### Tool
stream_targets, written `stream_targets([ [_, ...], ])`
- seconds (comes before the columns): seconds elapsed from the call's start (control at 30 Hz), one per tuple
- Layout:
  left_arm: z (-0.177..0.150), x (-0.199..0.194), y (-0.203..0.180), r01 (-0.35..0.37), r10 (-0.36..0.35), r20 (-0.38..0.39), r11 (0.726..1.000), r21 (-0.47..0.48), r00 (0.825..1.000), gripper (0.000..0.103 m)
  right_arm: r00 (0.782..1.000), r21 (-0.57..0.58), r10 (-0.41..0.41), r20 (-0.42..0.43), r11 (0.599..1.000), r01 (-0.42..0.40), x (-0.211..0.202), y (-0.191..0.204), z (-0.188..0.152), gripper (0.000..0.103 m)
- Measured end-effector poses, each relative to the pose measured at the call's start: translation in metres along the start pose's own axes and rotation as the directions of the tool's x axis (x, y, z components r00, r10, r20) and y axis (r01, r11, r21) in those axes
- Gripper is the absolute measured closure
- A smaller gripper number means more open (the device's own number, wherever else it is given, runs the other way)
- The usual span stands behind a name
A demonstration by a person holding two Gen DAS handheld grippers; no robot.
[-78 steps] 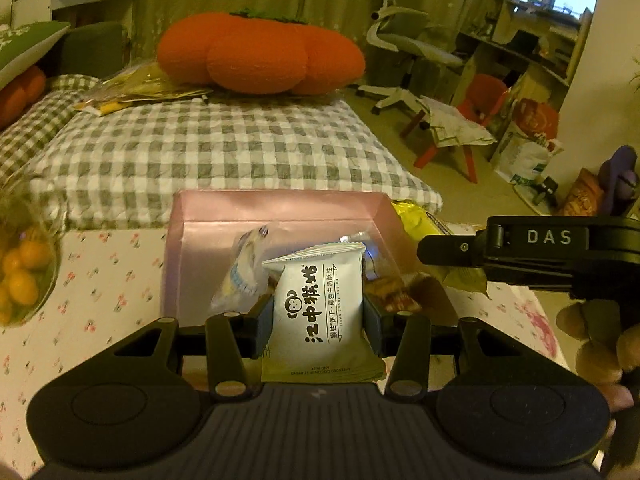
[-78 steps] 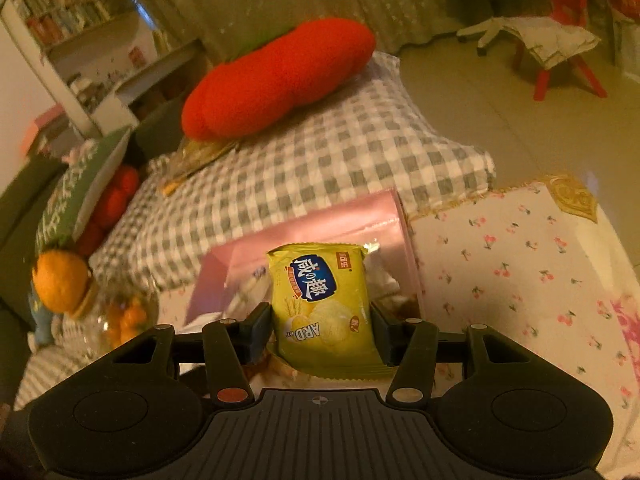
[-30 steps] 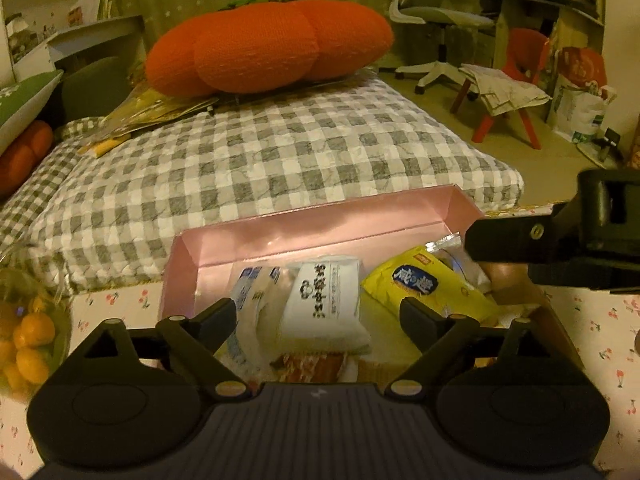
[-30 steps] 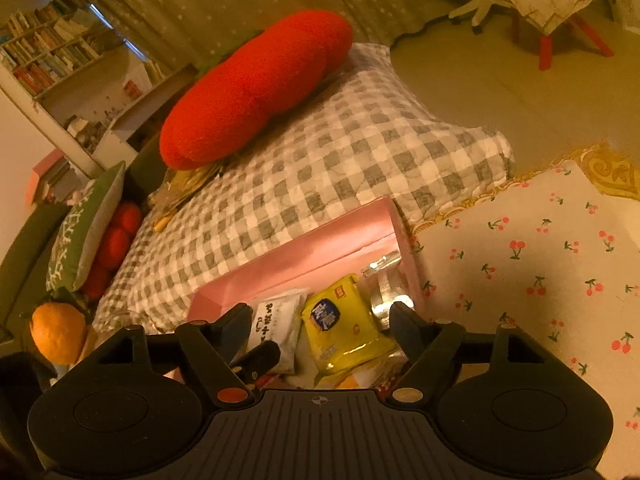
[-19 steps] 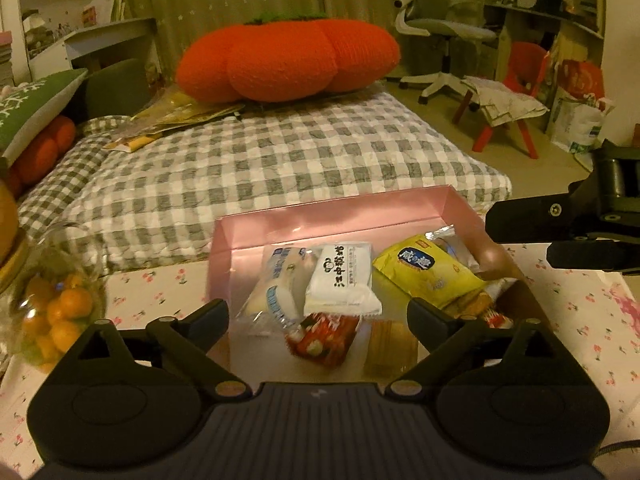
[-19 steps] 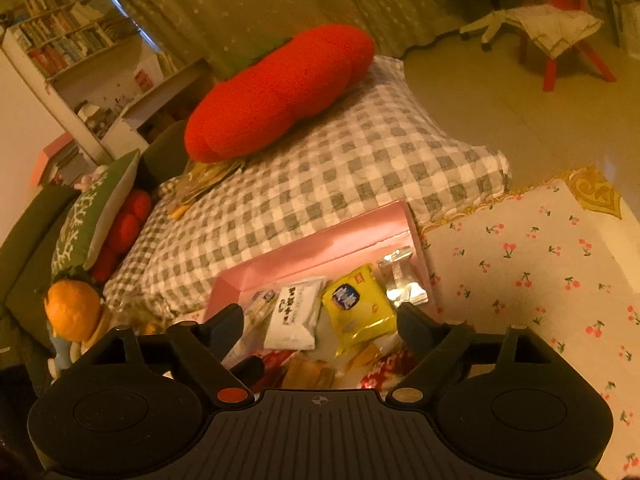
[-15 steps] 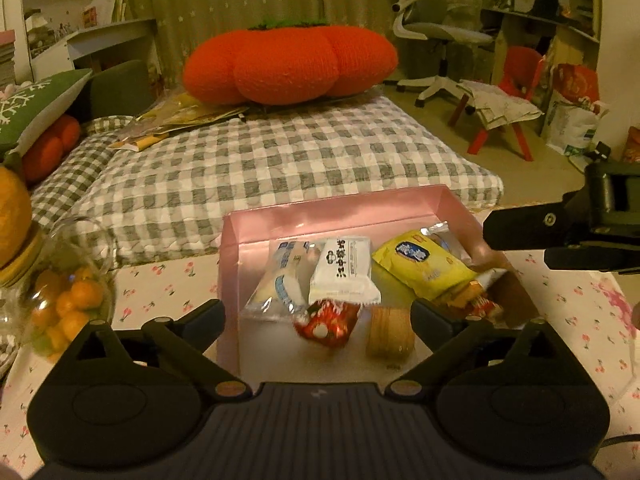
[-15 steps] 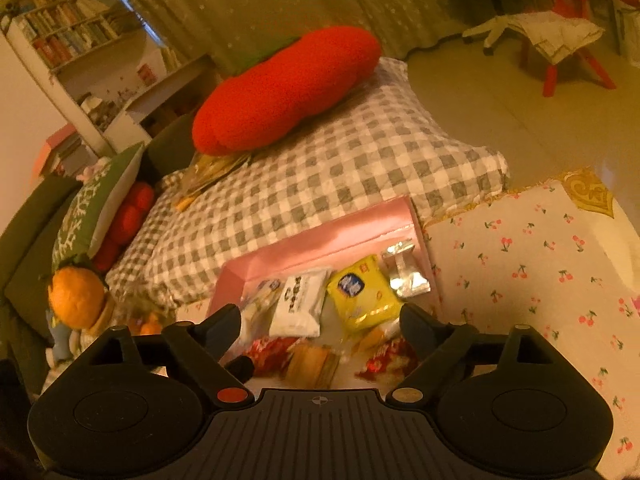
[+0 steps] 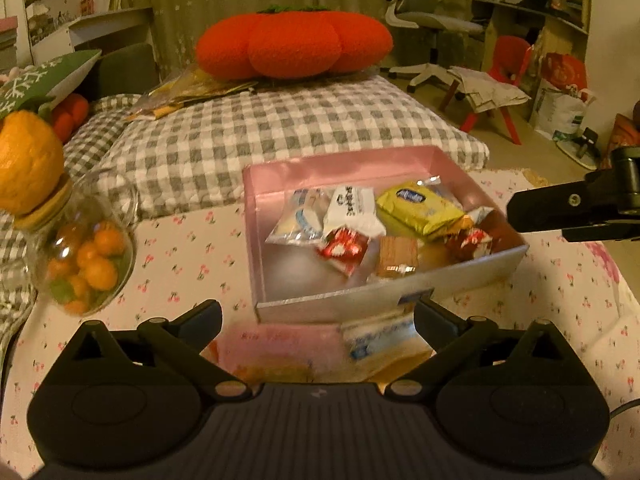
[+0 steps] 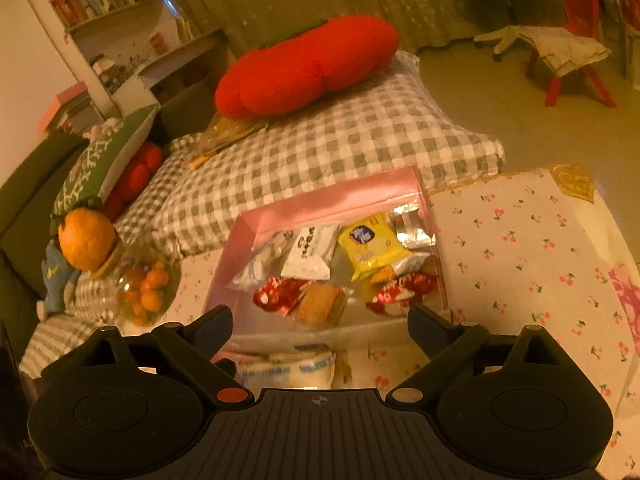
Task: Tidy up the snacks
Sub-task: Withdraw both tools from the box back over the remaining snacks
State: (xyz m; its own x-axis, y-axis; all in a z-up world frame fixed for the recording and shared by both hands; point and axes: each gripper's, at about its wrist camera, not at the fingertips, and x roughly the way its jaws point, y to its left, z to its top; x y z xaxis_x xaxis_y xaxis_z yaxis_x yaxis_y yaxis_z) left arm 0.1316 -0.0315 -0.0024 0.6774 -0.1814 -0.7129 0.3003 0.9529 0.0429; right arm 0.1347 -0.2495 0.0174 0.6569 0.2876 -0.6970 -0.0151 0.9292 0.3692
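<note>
1. The pink box (image 9: pixel 256 240) sits on the cherry cloth (image 9: pixel 192 256), just beside the check cushion (image 9: pixel 280 128) at its 12 o'clock side.
2. In the box: a yellow pack (image 9: pixel 418 208) toward 1 o'clock; a white pack (image 9: pixel 352 210) at 12 o'clock, touching the yellow one; a clear pack (image 9: pixel 300 220) at 11 o'clock; a red candy (image 9: pixel 342 250) near the middle; a brown cookie (image 9: pixel 398 256) just beside it; a second red candy (image 9: pixel 468 240) at 3 o'clock; a silver pack (image 10: pixel 410 224) in the far right corner.
3. A glass jar (image 9: pixel 84 256) stands at the box's 9 o'clock, apart from it; small orange fruits fill it, and a big orange ball (image 9: pixel 28 168) sits on its lid.
4. More packs lie outside the box at its 6 o'clock; a blue and white pack (image 9: pixel 380 340) is one of them; they are blurred.
5. The left claw (image 9: pixel 316 316) is spread wide and still opening; it grips nothing; the blurred packs lie under the gap, and I cannot tell if it touches them.
6. The right claw (image 10: pixel 318 322) is wide too and still opening; its fingers (image 10: pixel 434 330) hold nothing; from the left view it sticks in at 3 o'clock, over the box's right side.
</note>
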Motion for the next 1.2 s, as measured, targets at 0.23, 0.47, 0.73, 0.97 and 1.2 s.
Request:
stream_targets([
  [0.23, -0.019, -0.012, 0.014, 0.027, -0.027, 0.006, 1.000, -0.014, 1.000, 0.001, 1.000, -0.021, -0.020, -0.002, 1.000, 0.020, -0.004, 0.007, -0.022, 0.007],
  [0.47, -0.043, -0.017, 0.028, 0.076, -0.076, 0.008, 0.996, -0.038, 0.997, 0.001, 0.999, -0.026, -0.052, -0.010, 0.998, 0.051, 0.000, 0.008, -0.045, 0.006],
  [0.73, -0.072, -0.015, 0.051, 0.108, -0.105, 0.037, 0.990, -0.096, 0.994, 0.001, 0.995, -0.115, -0.088, 0.038, 0.989, 0.092, 0.001, 0.012, -0.069, 0.005],
  [0.97, -0.093, -0.009, 0.068, 0.100, -0.098, 0.042, 0.994, -0.041, 0.994, 0.001, 0.991, -0.227, -0.119, 0.066, 0.965, 0.131, 0.011, 0.022, -0.093, 0.004],
  [1.2, -0.103, 0.000, 0.082, 0.090, -0.089, 0.034, 0.996, -0.026, 0.995, 0.001, 0.992, -0.305, -0.122, 0.042, 0.944, 0.129, 0.027, 0.034, -0.108, 0.004],
])
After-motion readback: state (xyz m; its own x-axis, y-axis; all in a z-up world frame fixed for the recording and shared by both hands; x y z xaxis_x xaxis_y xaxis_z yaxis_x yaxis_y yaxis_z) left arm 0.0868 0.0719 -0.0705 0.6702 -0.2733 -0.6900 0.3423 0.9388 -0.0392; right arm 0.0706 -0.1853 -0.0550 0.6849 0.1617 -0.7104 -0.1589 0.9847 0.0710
